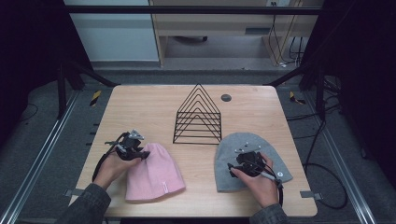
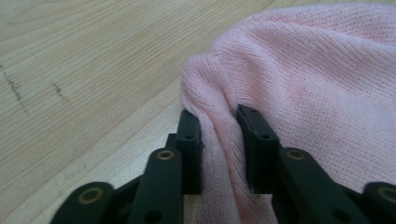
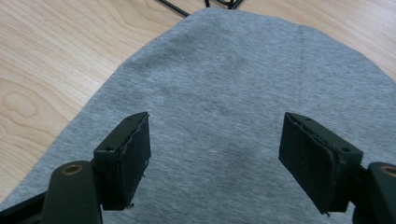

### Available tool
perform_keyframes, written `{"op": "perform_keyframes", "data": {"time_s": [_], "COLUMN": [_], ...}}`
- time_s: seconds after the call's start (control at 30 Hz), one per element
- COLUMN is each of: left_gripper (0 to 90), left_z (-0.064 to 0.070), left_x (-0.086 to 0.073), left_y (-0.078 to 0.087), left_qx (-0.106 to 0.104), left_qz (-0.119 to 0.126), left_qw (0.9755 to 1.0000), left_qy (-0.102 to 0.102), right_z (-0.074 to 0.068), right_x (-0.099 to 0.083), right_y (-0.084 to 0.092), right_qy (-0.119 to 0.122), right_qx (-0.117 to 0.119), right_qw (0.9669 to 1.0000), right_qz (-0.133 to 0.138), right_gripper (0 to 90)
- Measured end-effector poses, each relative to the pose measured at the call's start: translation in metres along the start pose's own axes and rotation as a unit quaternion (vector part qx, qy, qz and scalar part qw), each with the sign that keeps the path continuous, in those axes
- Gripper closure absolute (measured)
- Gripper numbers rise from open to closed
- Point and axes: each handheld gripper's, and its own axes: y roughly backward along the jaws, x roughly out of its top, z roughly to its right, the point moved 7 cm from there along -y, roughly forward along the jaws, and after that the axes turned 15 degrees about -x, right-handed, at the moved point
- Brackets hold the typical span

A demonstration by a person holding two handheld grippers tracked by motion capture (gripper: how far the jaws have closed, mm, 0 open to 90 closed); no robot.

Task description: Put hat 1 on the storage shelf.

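Pinching pink beanie (image 2: 299, 70) in left gripper (image 2: 218, 126)

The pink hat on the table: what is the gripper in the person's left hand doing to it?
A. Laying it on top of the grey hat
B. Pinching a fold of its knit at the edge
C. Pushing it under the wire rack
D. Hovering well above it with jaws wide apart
B: in the left gripper view, the left gripper has a raised fold of the pink hat squeezed between its two black jaws, beside the bare table.
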Motion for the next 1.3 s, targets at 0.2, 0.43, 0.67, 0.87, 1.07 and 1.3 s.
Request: {"op": "perform_keyframes", "data": {"time_s": [0.2,0.43,0.67,0.87,1.07,1.3], "left_gripper": [78.3,79.5,79.6,79.8,79.9,79.9], "left_z": [0.003,0.013,0.030,0.042,0.056,0.069], "left_x": [0.000,0.006,0.017,0.026,0.035,0.043], "left_y": [0.000,0.011,0.030,0.044,0.056,0.064], "left_qx": [0.012,0.024,0.039,0.037,0.022,0.018], "left_qz": [0.007,0.036,0.073,0.099,0.116,0.130], "left_qw": [0.9999,0.9989,0.9946,0.9906,0.9876,0.9831], "left_qy": [0.005,-0.019,-0.063,-0.086,-0.104,-0.127], "right_z": [0.001,-0.001,-0.006,-0.006,-0.008,-0.015], "right_x": [0.000,0.001,0.003,0.003,0.006,0.013], "right_y": [0.000,0.000,0.000,0.000,0.002,0.010], "right_qy": [-0.005,-0.002,0.005,0.005,0.002,-0.015], "right_qx": [0.000,0.001,0.006,0.008,0.013,0.036], "right_qw": [1.0000,1.0000,0.9999,0.9999,0.9996,0.9981], "right_qz": [0.000,0.003,0.008,0.011,0.023,0.047], "right_gripper": [25.1,25.3,25.0,24.8,23.5,25.1]}}
